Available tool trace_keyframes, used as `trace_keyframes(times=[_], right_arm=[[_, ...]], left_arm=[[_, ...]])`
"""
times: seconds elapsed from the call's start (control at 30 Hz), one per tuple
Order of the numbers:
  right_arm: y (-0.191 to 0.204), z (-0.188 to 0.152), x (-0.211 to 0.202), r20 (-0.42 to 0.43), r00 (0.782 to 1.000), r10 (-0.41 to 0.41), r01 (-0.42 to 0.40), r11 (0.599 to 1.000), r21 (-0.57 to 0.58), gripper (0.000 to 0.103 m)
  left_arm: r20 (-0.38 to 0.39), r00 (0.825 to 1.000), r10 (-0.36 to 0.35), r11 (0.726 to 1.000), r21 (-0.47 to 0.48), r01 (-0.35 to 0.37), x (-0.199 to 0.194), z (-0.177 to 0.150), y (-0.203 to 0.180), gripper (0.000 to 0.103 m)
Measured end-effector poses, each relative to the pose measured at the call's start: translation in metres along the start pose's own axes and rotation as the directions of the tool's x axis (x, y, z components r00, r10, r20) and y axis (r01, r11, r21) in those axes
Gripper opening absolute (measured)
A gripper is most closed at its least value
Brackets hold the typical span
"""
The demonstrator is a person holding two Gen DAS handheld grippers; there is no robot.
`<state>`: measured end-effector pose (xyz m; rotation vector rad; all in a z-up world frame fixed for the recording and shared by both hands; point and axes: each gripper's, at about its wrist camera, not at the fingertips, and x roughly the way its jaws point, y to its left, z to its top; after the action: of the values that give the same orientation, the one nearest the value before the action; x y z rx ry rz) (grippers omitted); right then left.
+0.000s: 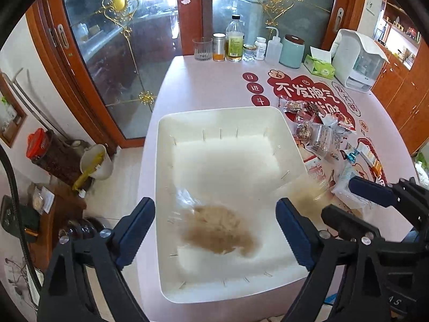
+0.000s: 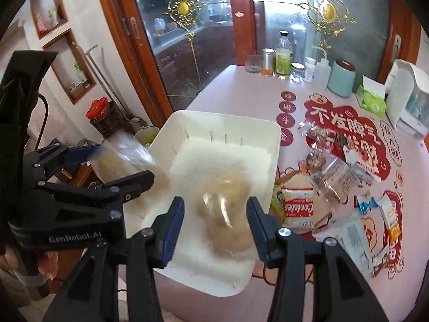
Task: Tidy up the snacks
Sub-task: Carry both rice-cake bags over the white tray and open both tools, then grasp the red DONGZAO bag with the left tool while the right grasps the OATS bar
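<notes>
Snack pack (image 2: 297, 209): red-and-white wrapper reads "Cookies".
Left hand-held gripper (image 2: 118, 163): labelled "GenRobot.AI", jaws spread, released.
Right hand-held gripper (image 2: 215, 225): released above white tray (image 2: 273, 134).
Desk (image 1: 214, 86): red Chinese lettering.

The clear snack bag (image 1: 219, 228) in the white bin (image 1: 166, 214) is smeared with motion blur, so honestly can't tell what the tan stuff inside is. Labels on the bottles (image 1: 235, 40) at 12 o'clock are too tiny to read, and the snack pile (image 2: 335, 182) at 3 o'clock overlaps itself, hiding the lower packets.
</notes>
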<state>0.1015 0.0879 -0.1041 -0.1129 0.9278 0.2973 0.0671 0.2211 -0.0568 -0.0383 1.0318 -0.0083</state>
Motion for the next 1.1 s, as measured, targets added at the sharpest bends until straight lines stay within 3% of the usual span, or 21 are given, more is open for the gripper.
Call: trace_keyframes(times=[0.23,0.73,1.1], right_arm=[[0.005,-0.007,-0.008,0.004,0.999,-0.052,0.052,0.999,-0.011,0.06],[-0.001,-0.02,-0.025,0.016,0.996,-0.085,0.084,0.996,0.019,0.061],[-0.032,-0.03,-0.047,0.027,0.994,-0.109,0.107,0.993,0.053,0.061]], left_arm=[[-0.005,1.0,-0.029,0.999,0.034,0.029,0.004,0.004,-0.013,0.093],[0.01,0.998,-0.056,0.995,0.085,0.054,-0.007,0.006,-0.036,0.093],[0.006,0.998,-0.067,0.987,0.15,0.065,-0.01,0.012,-0.089,0.093]])
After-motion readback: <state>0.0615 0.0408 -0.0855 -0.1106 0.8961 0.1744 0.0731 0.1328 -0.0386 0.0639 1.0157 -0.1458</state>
